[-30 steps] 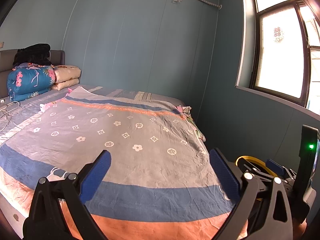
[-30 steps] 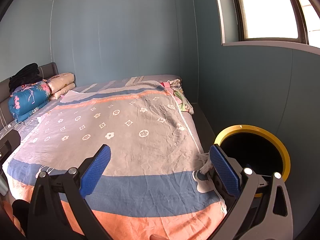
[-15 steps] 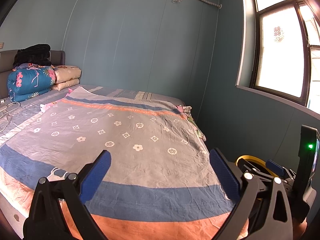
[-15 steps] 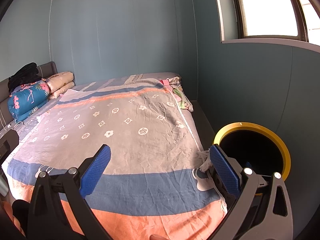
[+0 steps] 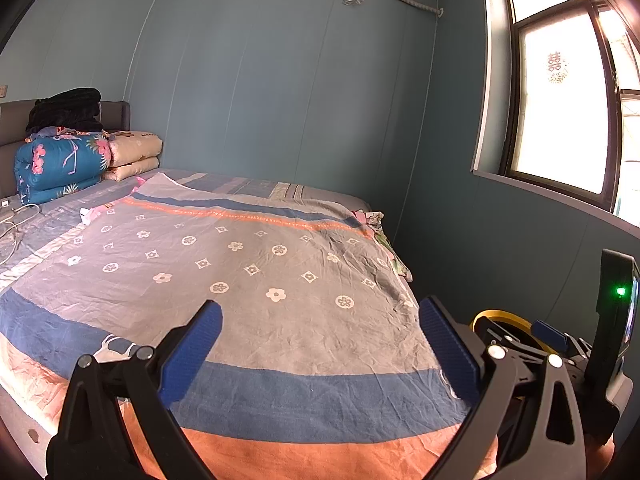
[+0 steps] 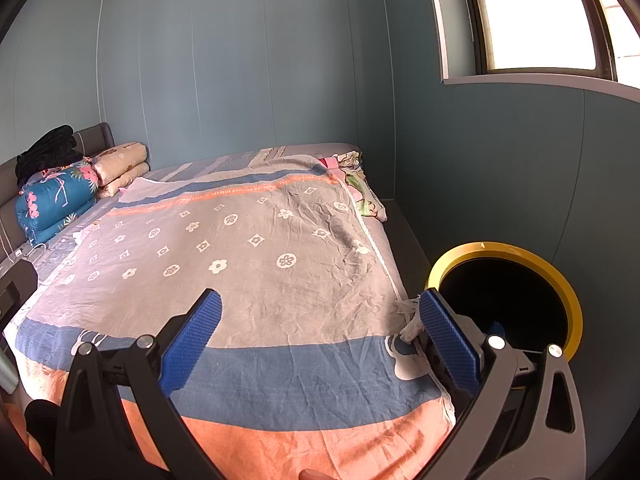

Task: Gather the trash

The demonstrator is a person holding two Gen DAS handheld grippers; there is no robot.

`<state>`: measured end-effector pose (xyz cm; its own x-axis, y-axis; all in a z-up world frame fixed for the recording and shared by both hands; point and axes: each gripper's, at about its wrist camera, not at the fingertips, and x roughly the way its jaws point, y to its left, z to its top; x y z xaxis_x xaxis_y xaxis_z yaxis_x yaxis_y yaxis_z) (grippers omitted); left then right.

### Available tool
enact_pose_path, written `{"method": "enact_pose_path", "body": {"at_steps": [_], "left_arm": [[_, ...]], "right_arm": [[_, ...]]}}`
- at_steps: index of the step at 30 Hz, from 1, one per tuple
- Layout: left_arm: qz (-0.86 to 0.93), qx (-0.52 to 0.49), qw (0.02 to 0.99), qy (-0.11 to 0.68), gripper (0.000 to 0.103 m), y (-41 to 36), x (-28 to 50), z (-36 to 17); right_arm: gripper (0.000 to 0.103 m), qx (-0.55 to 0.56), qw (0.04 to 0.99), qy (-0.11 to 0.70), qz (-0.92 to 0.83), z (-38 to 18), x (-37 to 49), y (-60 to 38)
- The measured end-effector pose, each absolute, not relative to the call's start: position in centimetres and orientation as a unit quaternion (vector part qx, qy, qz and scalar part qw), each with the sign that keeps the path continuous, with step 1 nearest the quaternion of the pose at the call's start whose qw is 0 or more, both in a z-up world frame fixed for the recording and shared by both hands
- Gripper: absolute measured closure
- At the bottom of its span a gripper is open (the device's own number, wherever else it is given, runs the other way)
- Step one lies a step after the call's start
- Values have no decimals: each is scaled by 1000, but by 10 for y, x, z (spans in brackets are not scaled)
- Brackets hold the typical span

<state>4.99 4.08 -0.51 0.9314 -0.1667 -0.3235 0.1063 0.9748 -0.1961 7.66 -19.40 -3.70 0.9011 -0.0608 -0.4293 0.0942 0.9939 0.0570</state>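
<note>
A black trash bin with a yellow rim (image 6: 568,300) stands on the floor by the bed's right side, under the window wall; its rim also shows in the left wrist view (image 5: 500,316). A small white crumpled scrap (image 6: 410,320) lies at the bed's right edge next to my right gripper's right finger. My right gripper (image 6: 318,336) is open and empty above the bed's foot. My left gripper (image 5: 320,340) is open and empty above the same bedspread. The right gripper's body (image 5: 560,340) shows at the lower right of the left wrist view.
A bed with a grey, blue and orange flowered bedspread (image 5: 240,264) fills the room. Folded quilts and pillows (image 5: 60,160) are stacked at the headboard. White cables (image 5: 12,220) lie at the left edge. Rumpled clothes (image 6: 356,184) lie at the far right corner.
The right wrist view has shifted slightly, so the bin sits a little higher and closer. The left gripper has barely moved. Both stay open.
</note>
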Motion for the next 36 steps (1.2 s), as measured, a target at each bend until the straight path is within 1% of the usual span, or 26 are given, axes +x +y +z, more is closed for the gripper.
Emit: {"method": "enact_pose_path", "body": {"at_steps": [36], "left_arm": [[-69, -101, 976, 183, 8, 48, 57, -10]], "right_arm": [[8, 43, 971, 233, -38, -45, 78, -192]]}}
